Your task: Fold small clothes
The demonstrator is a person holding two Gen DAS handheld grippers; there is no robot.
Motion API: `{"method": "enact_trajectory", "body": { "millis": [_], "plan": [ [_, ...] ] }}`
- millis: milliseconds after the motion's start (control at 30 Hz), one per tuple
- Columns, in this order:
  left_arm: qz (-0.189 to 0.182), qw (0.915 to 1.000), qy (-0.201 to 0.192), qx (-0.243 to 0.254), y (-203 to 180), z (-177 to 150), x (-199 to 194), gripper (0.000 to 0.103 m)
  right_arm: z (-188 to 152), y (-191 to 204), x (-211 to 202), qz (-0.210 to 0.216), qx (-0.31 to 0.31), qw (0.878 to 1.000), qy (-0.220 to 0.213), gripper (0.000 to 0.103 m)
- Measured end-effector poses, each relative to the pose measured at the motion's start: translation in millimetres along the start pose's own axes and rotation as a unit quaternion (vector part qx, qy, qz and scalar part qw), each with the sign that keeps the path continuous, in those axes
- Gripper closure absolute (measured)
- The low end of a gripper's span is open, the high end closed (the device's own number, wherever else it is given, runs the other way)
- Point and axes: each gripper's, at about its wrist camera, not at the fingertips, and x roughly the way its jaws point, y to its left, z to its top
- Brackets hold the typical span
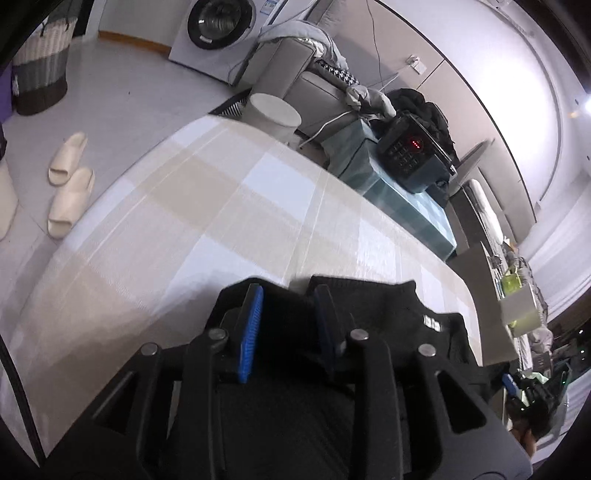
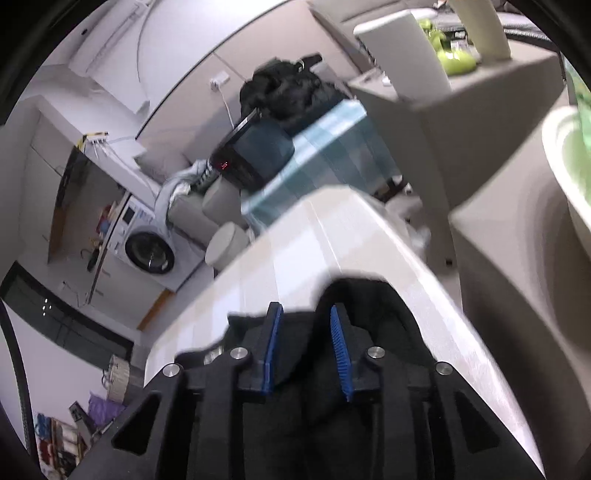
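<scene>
Left gripper (image 1: 290,295): jaws parted, black garment (image 1: 388,306) beneath and between the blue pads, no clamping visible | Right gripper (image 2: 306,314): jaws parted over the same black garment (image 2: 369,295), not gripping | Garment: lying on the pale checked table (image 1: 221,206) at its near edge | Surroundings: washing machine (image 1: 218,29), white slippers (image 1: 70,184) on the floor
</scene>
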Motion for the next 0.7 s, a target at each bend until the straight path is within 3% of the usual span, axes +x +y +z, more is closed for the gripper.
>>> {"method": "enact_trajectory", "body": {
  "millis": [100,300,467,533,700],
  "plan": [
    [-0.010,0.9999,0.005,-0.002,4,-4,-5,0.077,-12,-1,-9,0.014,-0.006,1.000,0.008,0.063],
    [-0.050,0.9977,0.040,0.024,-6,-38,-21,0.077,-44,10,4,0.033,0.004,0.997,0.066,0.061],
    [-0.065,0.9936,0.081,0.043,-33,-55,5,0.072,-55,29,35,0.038,0.003,0.995,0.092,0.060],
    [-0.079,0.9926,0.083,0.041,-42,-57,16,0.072,-54,36,48,0.026,0.003,0.995,0.093,0.060],
    [-0.099,0.9916,0.071,0.042,-62,-49,29,0.072,-48,46,67,0.045,0.010,0.994,0.098,0.060]
  ]
}}
